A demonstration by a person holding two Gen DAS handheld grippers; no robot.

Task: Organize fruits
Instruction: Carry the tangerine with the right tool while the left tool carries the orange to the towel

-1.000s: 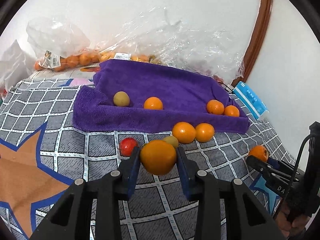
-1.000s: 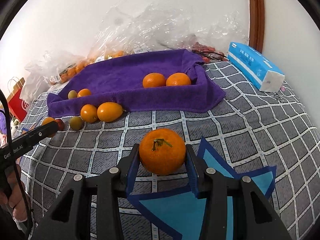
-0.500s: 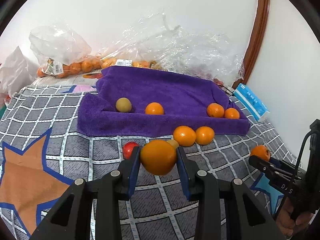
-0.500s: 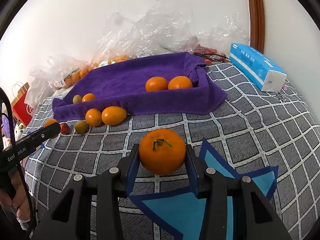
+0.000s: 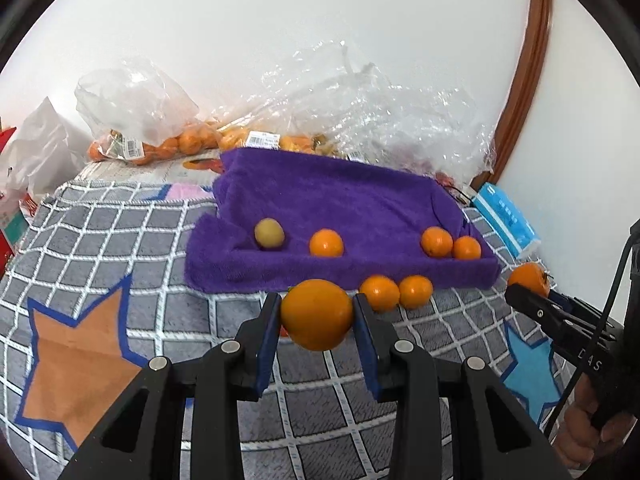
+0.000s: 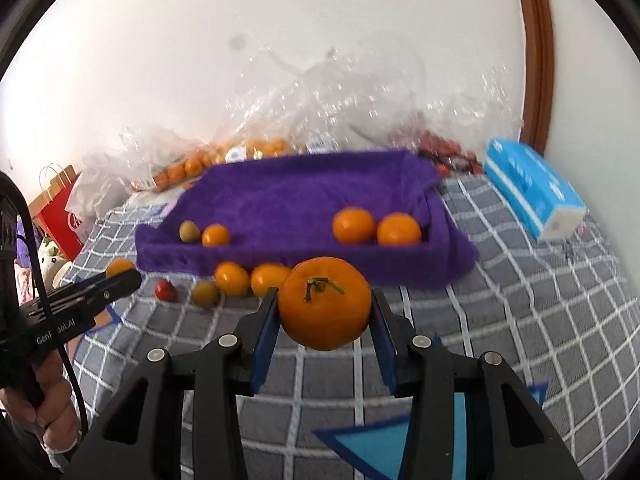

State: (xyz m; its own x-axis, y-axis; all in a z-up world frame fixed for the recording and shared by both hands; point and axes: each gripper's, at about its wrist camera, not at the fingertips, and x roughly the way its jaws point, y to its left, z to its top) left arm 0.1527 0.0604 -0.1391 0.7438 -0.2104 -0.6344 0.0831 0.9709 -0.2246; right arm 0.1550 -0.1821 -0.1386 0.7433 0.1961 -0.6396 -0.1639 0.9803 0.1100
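Landmark throughout: the purple terry towel (image 5: 340, 208), folded into a shallow tray on the grey checked bedspread (image 5: 112, 240).

Far left of the towel, in the right wrist view: a red paper bag (image 6: 56, 208). Behind the towel's back wall: crinkled clear plastic bags of small oranges (image 5: 160, 144).

Inside the towel, left to right: one dull yellow-green round fruit (image 5: 269, 233), one small orange (image 5: 326, 243), then a touching pair of oranges (image 5: 450, 242) near the right wall.

Just in front of the towel's front fold: a small red fruit (image 6: 165, 290), a greenish one (image 6: 205, 294) and two oranges side by side (image 6: 250, 278), all lying loose.

Left gripper (image 5: 316, 322), in front of the towel's middle: blue-padded fingers (image 5: 267, 332) clamped on a smooth round orange fruit (image 5: 316, 314), held clear of the bedspread.

Right gripper (image 6: 324, 318), likewise in front of the towel: fingers (image 6: 384, 340) clamped on a larger stemmed mandarin (image 6: 324, 302), green stalk facing the camera, lifted off the bedspread.

Right of the towel: a blue tissue pack (image 6: 536, 196).

Judged handling: light, round, prone to roll; waxy skin likely a little slippery; soft peel easily bruised, so only gentle squeeze. Best hold across the widest middle, as now, away from the stalk.
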